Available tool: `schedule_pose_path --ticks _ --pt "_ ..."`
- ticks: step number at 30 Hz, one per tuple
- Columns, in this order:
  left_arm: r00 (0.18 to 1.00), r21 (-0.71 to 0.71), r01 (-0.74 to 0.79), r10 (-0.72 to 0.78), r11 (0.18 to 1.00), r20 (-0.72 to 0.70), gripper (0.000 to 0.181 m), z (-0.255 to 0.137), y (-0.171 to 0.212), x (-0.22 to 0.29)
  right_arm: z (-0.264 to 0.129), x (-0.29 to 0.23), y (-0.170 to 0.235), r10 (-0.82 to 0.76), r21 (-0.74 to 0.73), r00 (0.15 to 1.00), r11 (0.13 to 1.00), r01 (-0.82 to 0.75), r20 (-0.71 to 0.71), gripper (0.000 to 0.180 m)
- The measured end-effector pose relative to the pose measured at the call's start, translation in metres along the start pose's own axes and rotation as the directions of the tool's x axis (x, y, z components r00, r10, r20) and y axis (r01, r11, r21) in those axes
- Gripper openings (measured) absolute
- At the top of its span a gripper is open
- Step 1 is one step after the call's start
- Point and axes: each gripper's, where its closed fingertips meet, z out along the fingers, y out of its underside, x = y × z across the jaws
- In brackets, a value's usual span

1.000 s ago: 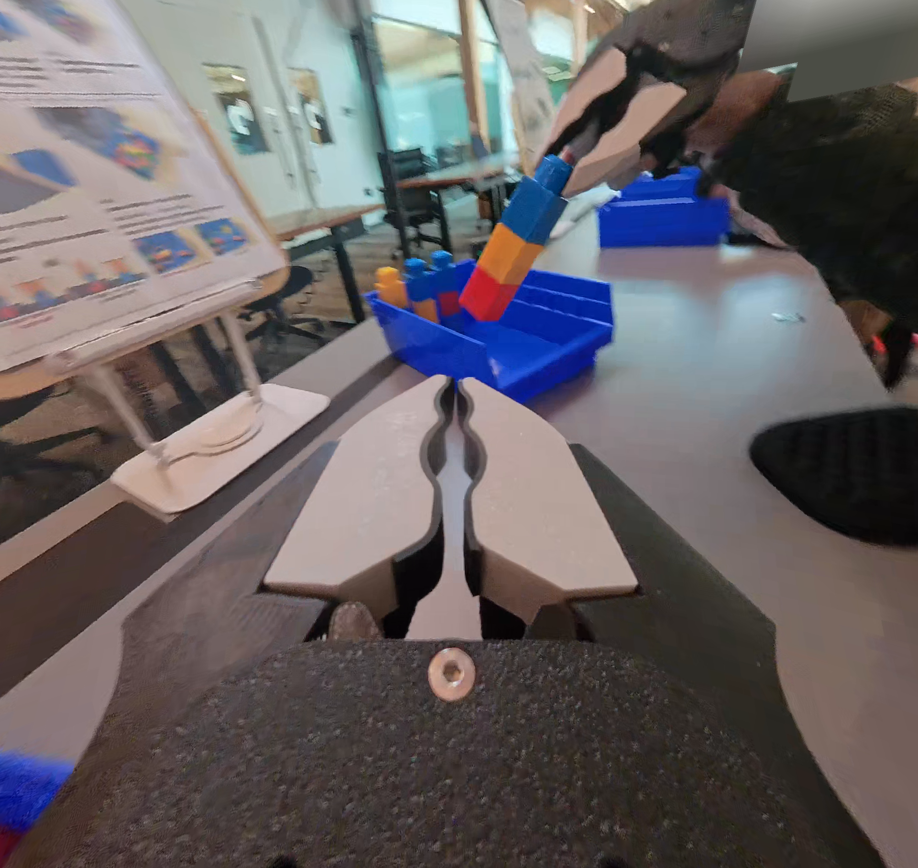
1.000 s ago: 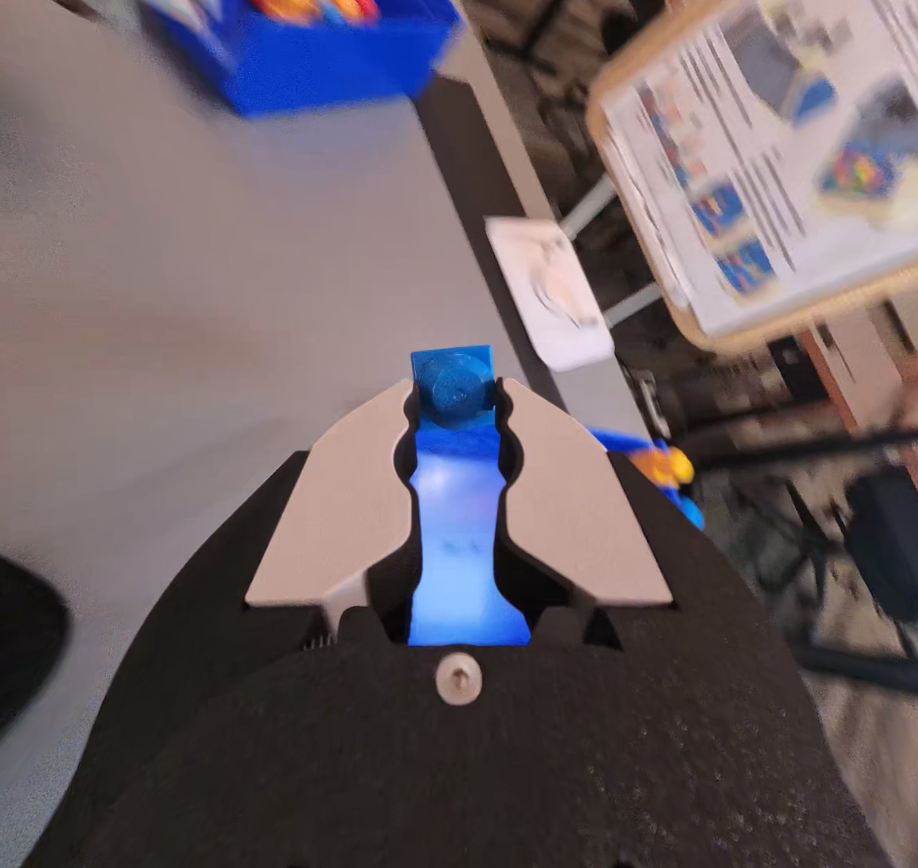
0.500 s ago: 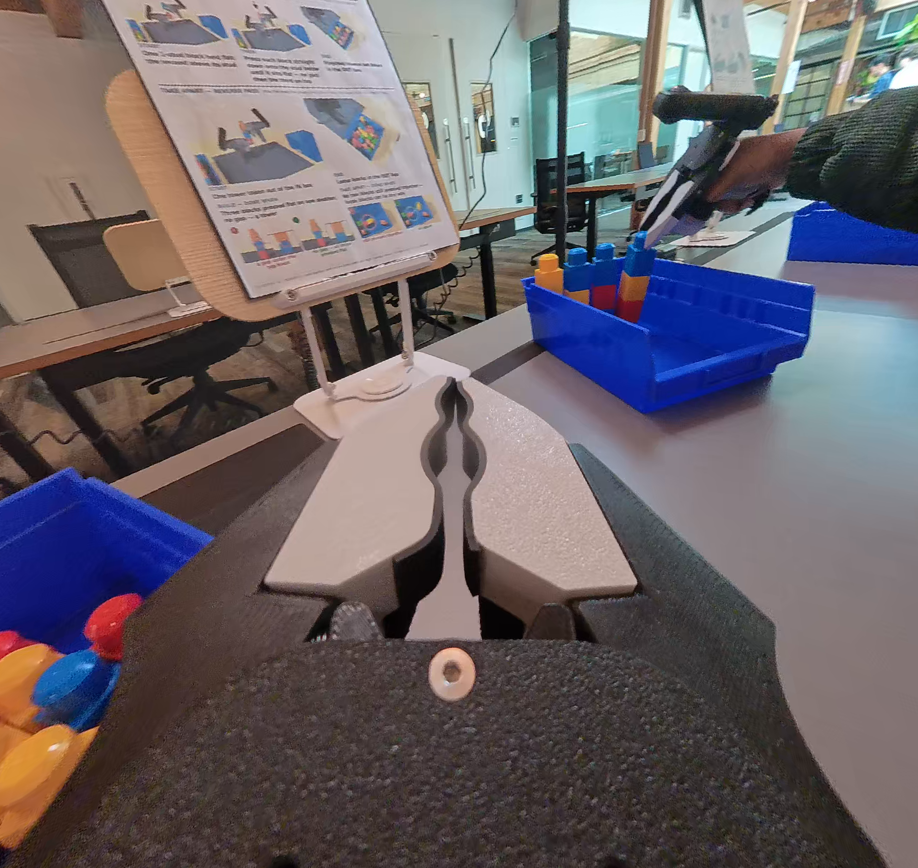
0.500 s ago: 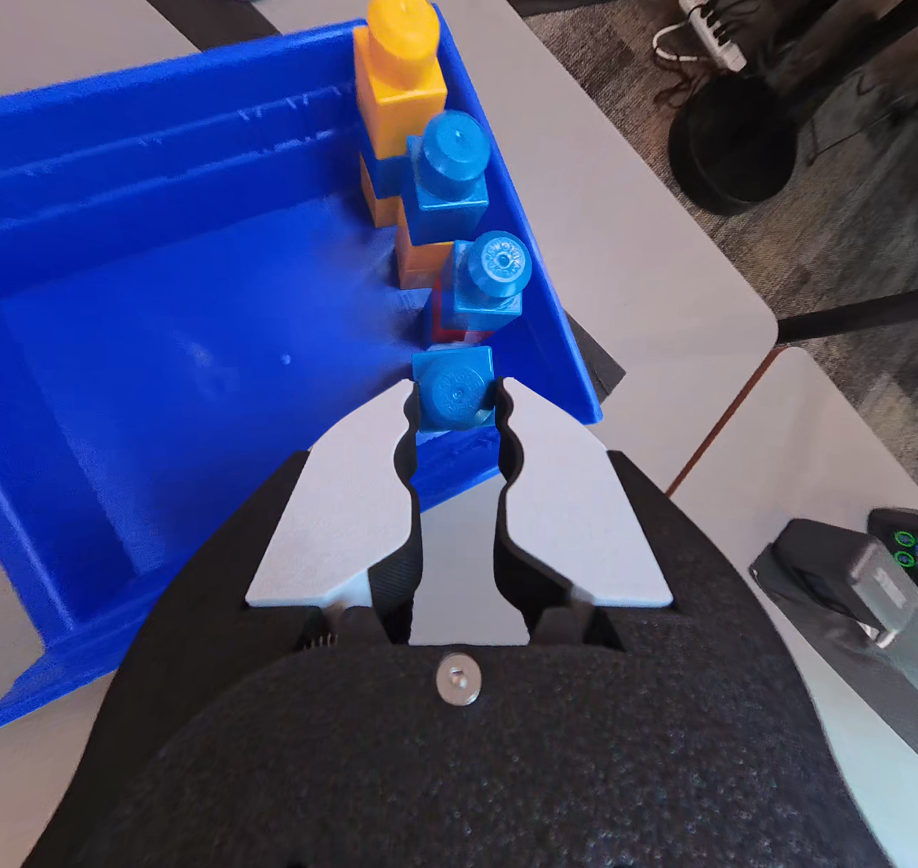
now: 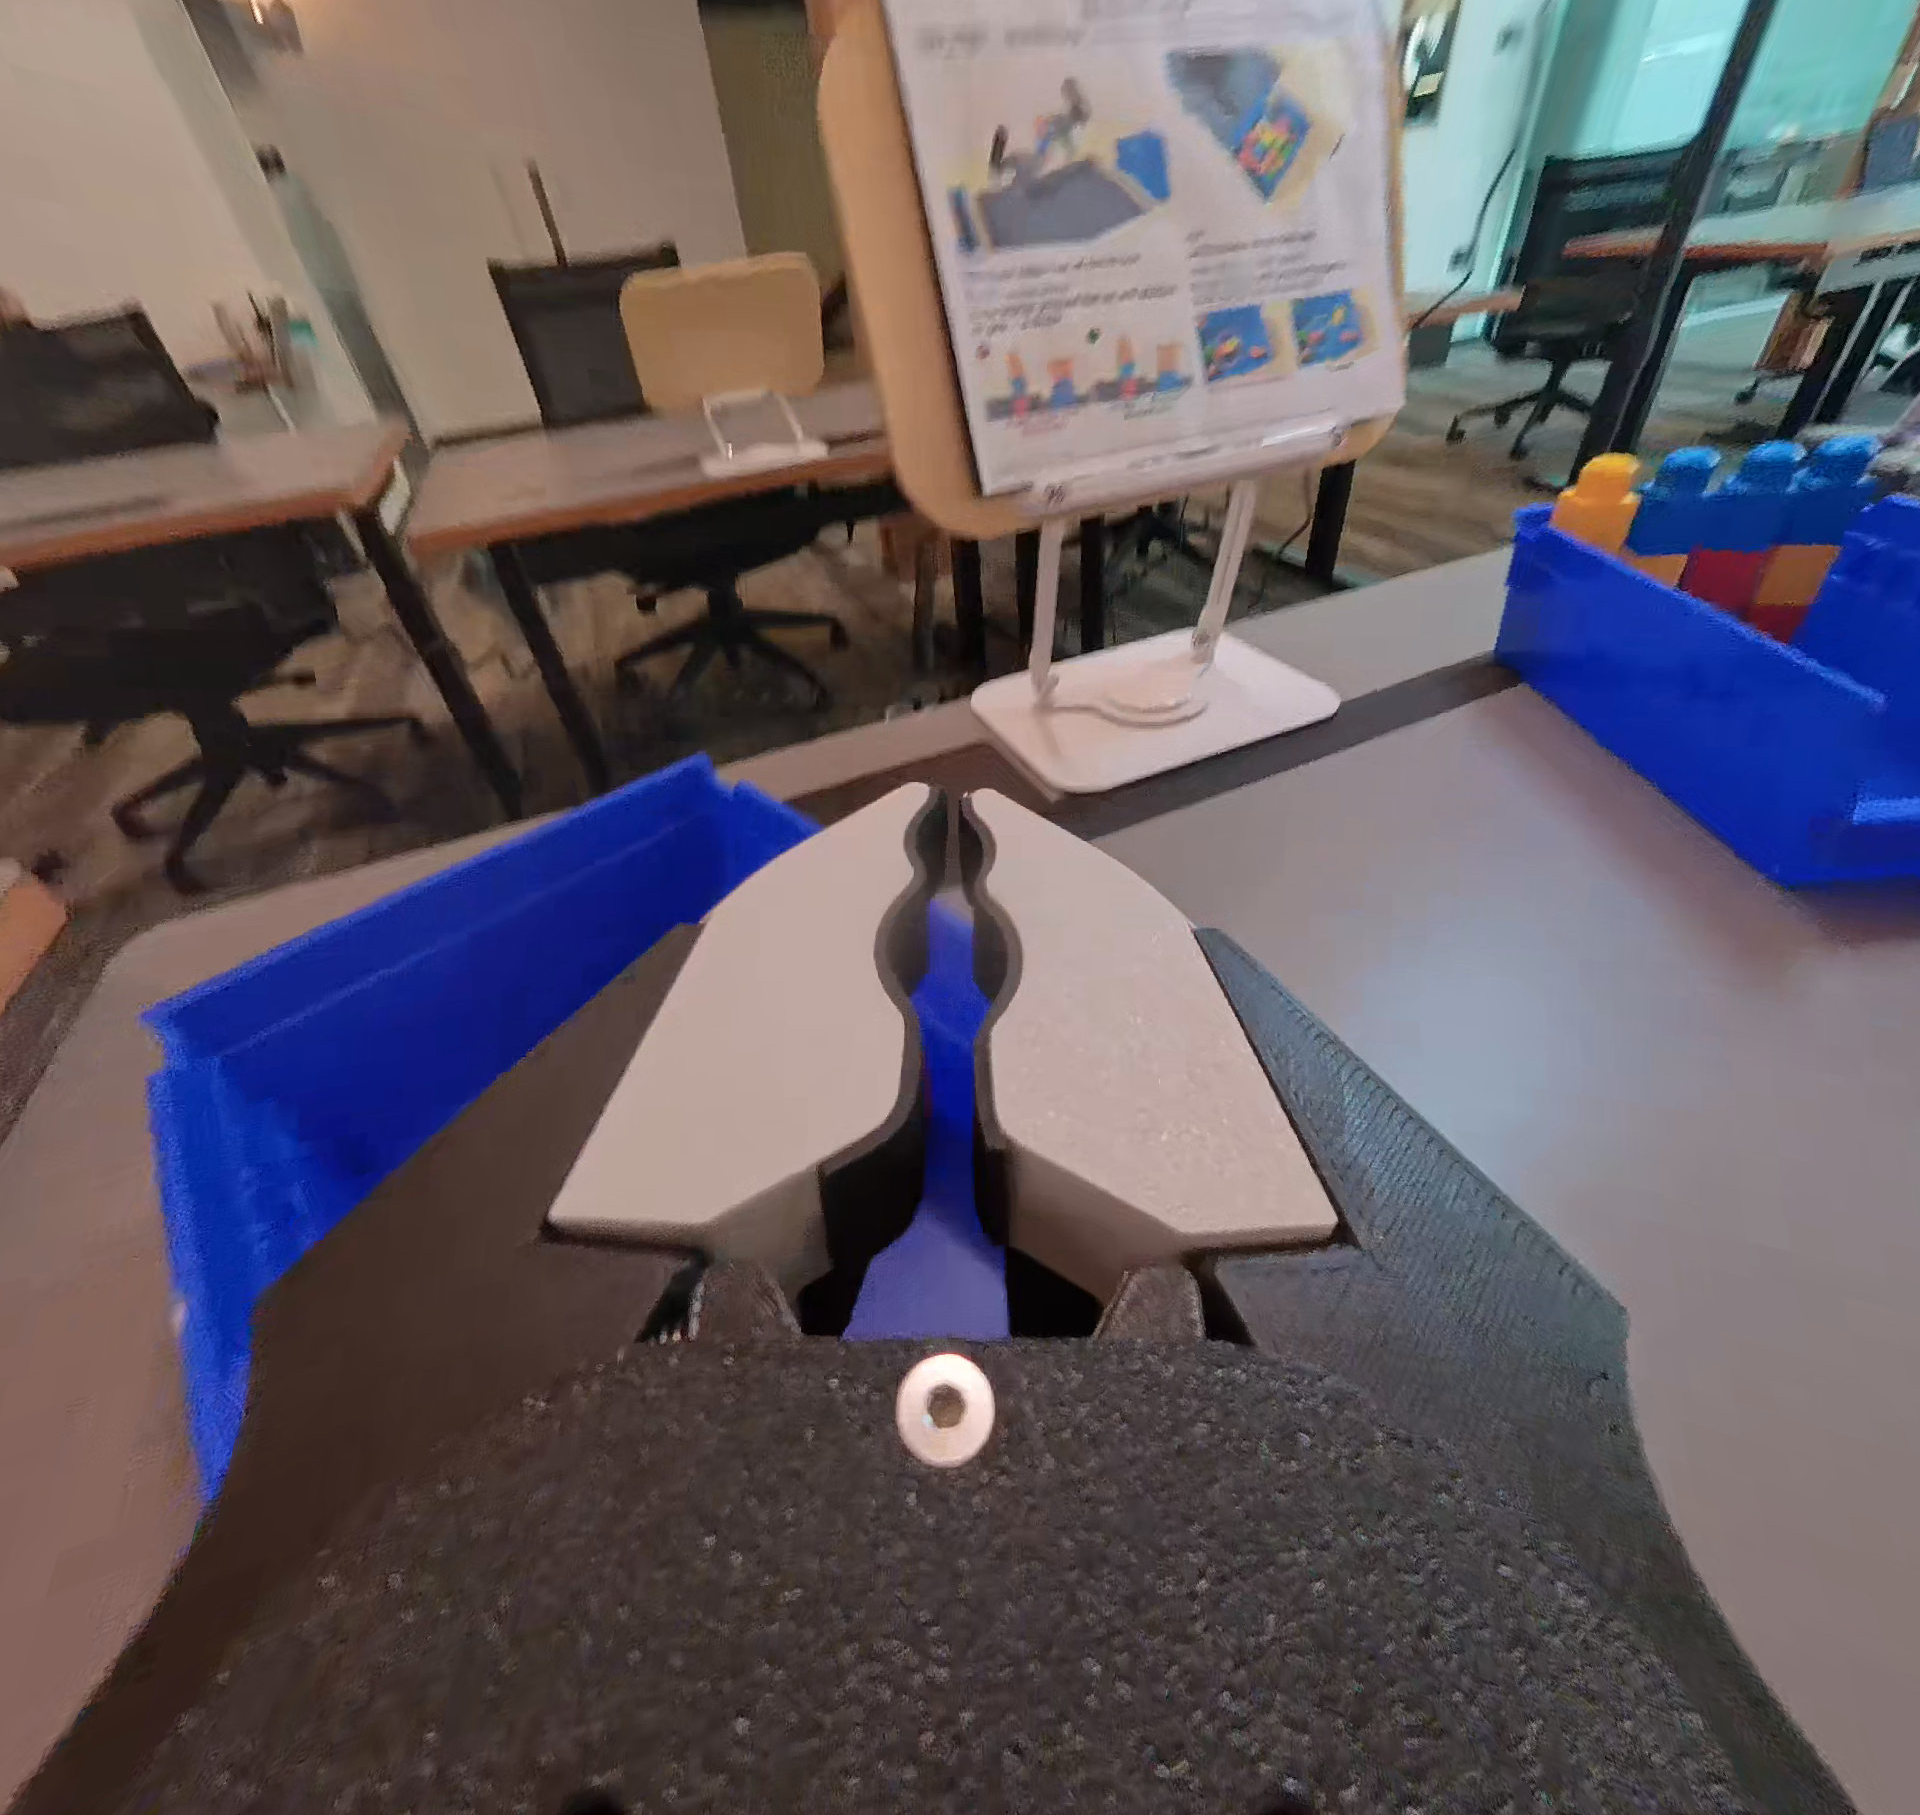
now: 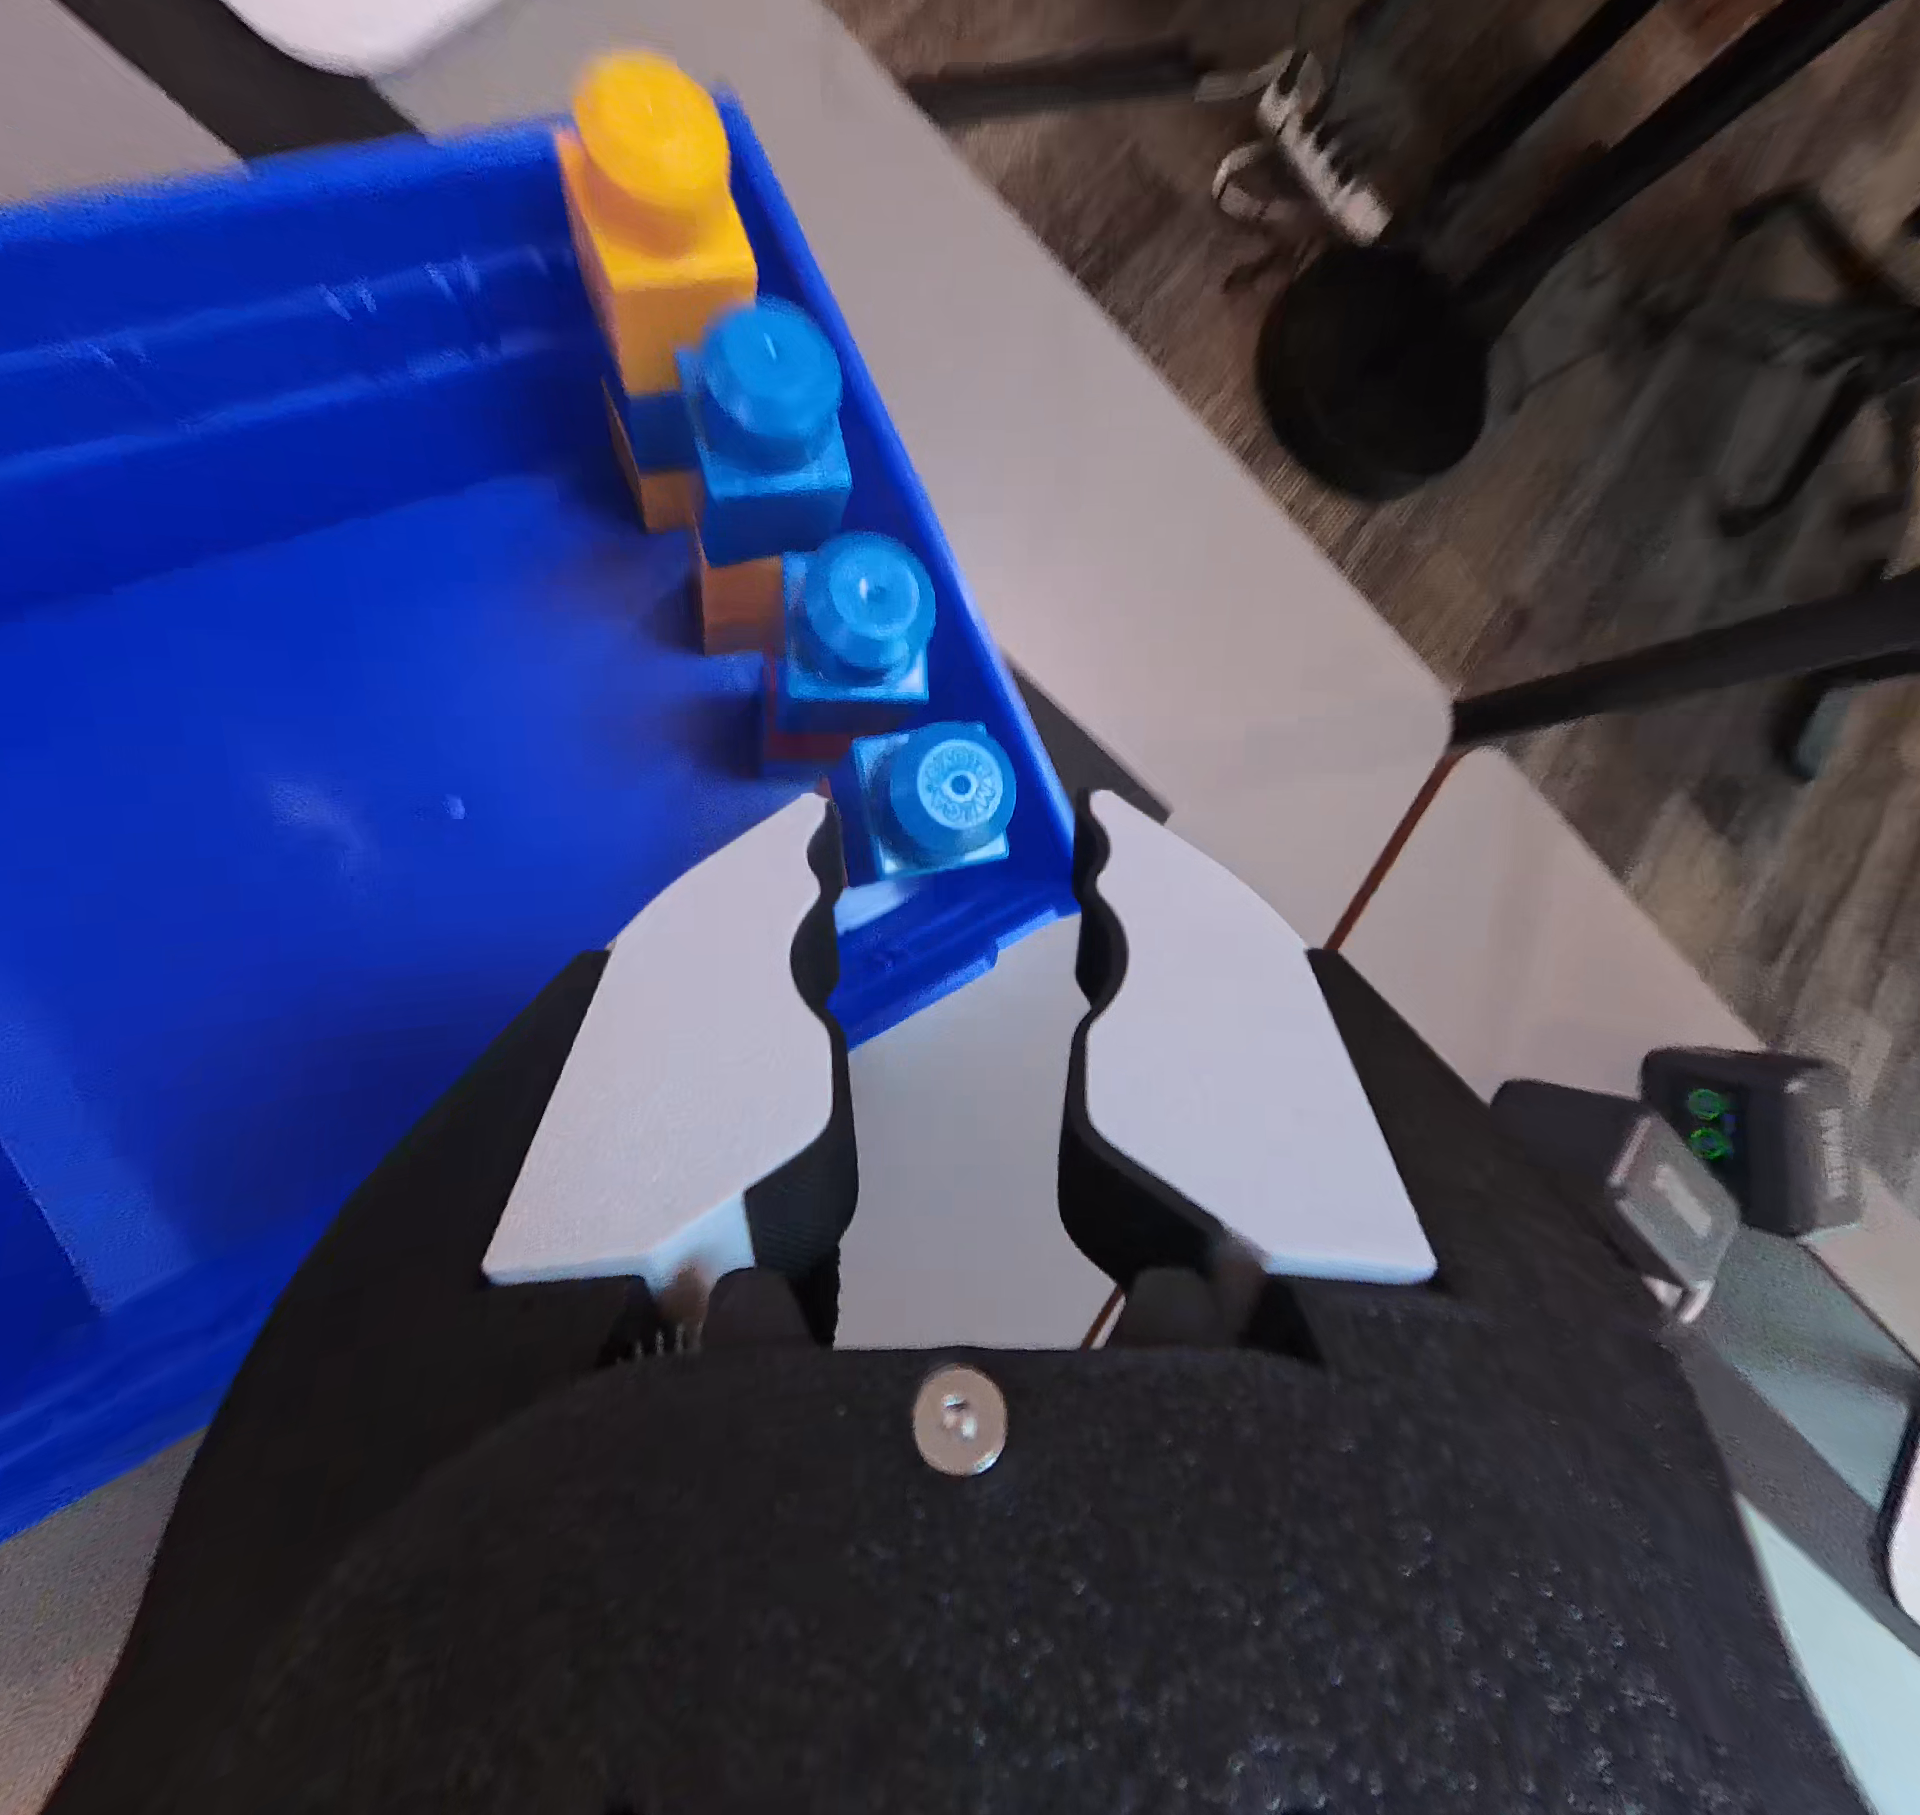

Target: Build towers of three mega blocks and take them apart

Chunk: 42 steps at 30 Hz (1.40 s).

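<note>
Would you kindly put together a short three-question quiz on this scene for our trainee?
1. How many towers stand in the blue bin under the right gripper?
2. True or false: the right gripper is clamped on a block.
3. The top block of the tower farthest from the right gripper is: A) red B) yellow C) green.

Key: 1. four; 2. false, it is open and empty; 3. B, the yellow block.

Left view low across table [image 5: 1455, 934], right view close above shared bin [image 6: 260, 622]

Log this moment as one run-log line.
right gripper: open, over blue-topped tower | towers: four in bin | left gripper: shut, empty
</note>
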Motion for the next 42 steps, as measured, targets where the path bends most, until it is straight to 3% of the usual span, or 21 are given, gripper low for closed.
schedule_pose_path --ticks 5,9,13,17,18,20,24,29,33,38,39,41,42 --pt "1.0 -0.286 -0.026 0.027 0.958 0.001 0.011 0.009 0.046 -0.034 -0.072 -0.05 -0.061 -0.008 0.358 0.998 0.933 0.032 -0.067 0.043" --pt "0.997 -0.582 -0.063 0.076 0.811 -0.003 0.036 0.017 0.104 -0.049 -0.125 -0.15 -0.09 -0.036 0.577 0.999 0.816 0.026 0.006 0.041" --pt "0.99 -0.784 -0.095 0.142 0.613 -0.009 0.059 0.02 0.154 -0.06 -0.141 -0.255 -0.085 -0.118 0.653 0.983 0.758 -0.004 0.143 0.04" --pt "0.973 -0.852 -0.149 0.227 0.502 -0.037 0.048 0.026 0.186 -0.065 -0.135 -0.336 -0.073 -0.176 0.661 0.935 0.746 -0.076 0.306 0.039" --pt "0.96 -0.851 -0.184 0.275 0.492 -0.049 0.038 0.029 0.189 -0.067 -0.134 -0.351 -0.072 -0.184 0.665 0.922 0.741 -0.097 0.339 0.038" --pt "0.943 -0.848 -0.215 0.33 0.484 -0.05 0.037 0.028 0.184 -0.069 -0.131 -0.376 -0.07 -0.198 0.655 0.895 0.745 -0.127 0.399 0.038" --pt "0.934 -0.702 -0.316 0.338 0.638 -0.114 0.037 0.023 0.132 -0.03 -0.12 -0.407 -0.068 -0.238 0.653 0.887 0.752 -0.089 0.395 0.036" --pt "0.873 -0.425 -0.469 0.332 0.774 -0.358 0.036 -0.01 0.058 0.07 -0.106 -0.449 -0.075 -0.328 0.64 0.848 0.769 -0.016 0.415 0.039" --pt "0.707 -0.213 -0.507 0.262 0.835 -0.657 0.036 -0.045 0.038 0.18 -0.105 -0.485 -0.087 -0.416 0.665 0.818 0.745 0.055 0.398 0.048" --pt "0.459 -0.063 -0.565 0.251 0.823 -0.852 0.036 -0.07 0.054 0.279 -0.101 -0.518 -0.094 -0.454 0.654 0.785 0.752 0.085 0.421 0.066" --pt "0.422 -0.038 -0.588 0.266 0.808 -0.867 0.037 -0.073 0.06 0.29 -0.101 -0.523 -0.093 -0.47 0.658 0.779 0.746 0.1 0.415 0.063" --pt "0.376 0.009 -0.616 0.304 0.788 -0.875 0.04 -0.075 0.063 0.297 -0.105 -0.534 -0.082 -0.539 0.675 0.743 0.72 0.162 0.397 0.037" --pt "0.376 0.017 -0.594 0.295 0.805 -0.878 0.044 -0.076 0.058 0.295 -0.106 -0.533 -0.078 -0.566 0.687 0.742 0.698 0.201 0.359 0.037"
